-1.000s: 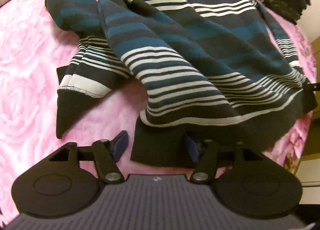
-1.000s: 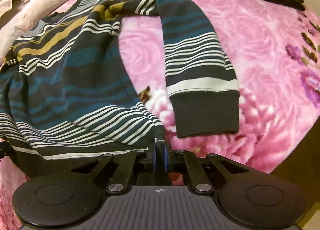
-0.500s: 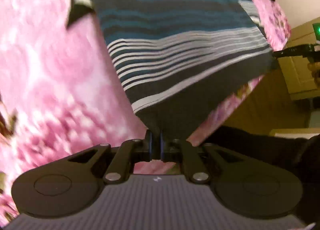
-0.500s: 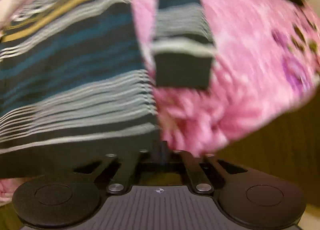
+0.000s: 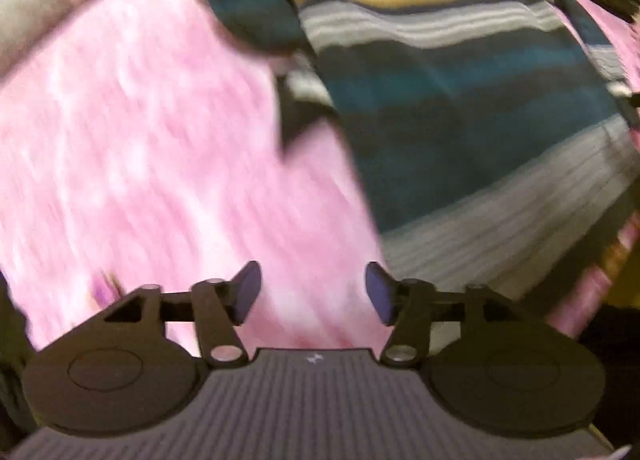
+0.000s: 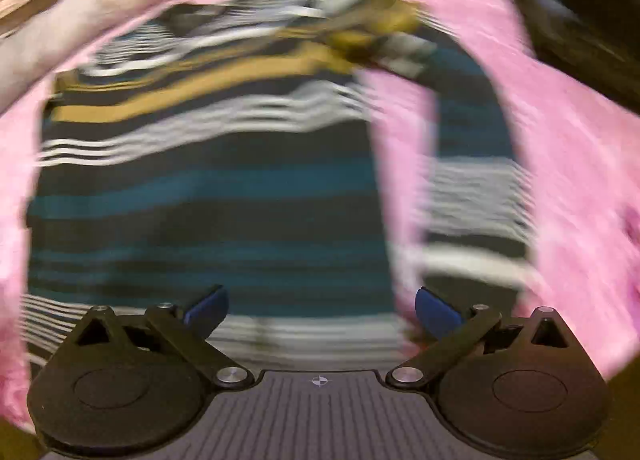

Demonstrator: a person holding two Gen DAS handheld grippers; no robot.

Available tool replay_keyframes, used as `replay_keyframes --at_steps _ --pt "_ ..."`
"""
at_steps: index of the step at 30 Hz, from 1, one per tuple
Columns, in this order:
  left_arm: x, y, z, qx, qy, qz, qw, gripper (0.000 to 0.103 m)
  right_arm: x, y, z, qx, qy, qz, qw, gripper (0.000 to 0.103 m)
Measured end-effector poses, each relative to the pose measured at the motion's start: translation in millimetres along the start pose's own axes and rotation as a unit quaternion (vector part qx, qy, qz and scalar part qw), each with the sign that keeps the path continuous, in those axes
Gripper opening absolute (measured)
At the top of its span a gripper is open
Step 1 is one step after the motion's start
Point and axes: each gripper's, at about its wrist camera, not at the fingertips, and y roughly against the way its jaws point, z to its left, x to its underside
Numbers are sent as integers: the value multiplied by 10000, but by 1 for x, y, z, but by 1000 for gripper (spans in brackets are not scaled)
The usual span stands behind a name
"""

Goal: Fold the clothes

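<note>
Striped sweater (image 6: 208,196) lies spread flat on the pink blanket (image 5: 140,140); left claw (image 5: 312,292) and right claw (image 6: 320,312) gape wide, empty; folding looks unstarted.

My left claw (image 5: 313,292) hangs with its blue pads spread wide, gripping nothing, over the pink blanket (image 5: 140,164). The striped sweater (image 5: 460,112) lies beyond it to the right, blurred, one sleeve (image 5: 256,20) bunched beside its body.

Pink floral blanket (image 5: 140,148) covers the bed, blurred in both views. Pale beige cloth (image 6: 80,4) along its far edge. Dark pile (image 6: 580,20) at far right corner; details unreadable.
</note>
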Motion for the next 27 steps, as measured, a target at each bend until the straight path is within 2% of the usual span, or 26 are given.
replay_keyframes --at_steps 4,6,7,8,13,15,16,17,19,20,27 --pt "-41 -32 2 -114 -369 -422 9984 55 -31 -11 37 -505 361 -66 9981 102" --pt "-55 -54 2 -35 -459 -411 9981 49 -42 -13 50 -616 478 -107 9969 102" --pt "-57 -66 3 84 -487 -318 9983 32 -46 -13 55 -617 485 -115 9969 102" --pt "-60 -73 4 215 -529 -197 9982 10 -49 -12 60 -615 492 -121 9968 102" --pt "-46 -32 31 -75 -1099 -471 9928 6 -50 -8 77 -318 323 -102 9989 102" --pt "-31 3 63 -785 -1300 -628 9864 6 -49 -4 92 -235 221 -147 9994 102" --pt "-20 21 84 -1287 -1369 -668 9799 6 -49 -3 102 -213 164 -178 9995 102" --pt "-9 38 106 -1810 -1430 -698 9705 6 -52 -2 113 -239 122 -203 9994 102" --pt "13 73 150 -2840 -1538 -752 9434 5 -54 -7 144 -331 121 -222 9991 102" --pt "21 73 159 -2902 -1540 -718 9418 5 -55 -10 159 -378 122 -229 9989 102" --pt "70 50 204 -2671 -1481 -392 9514 5 -66 -40 262 -926 410 75 9948 102"
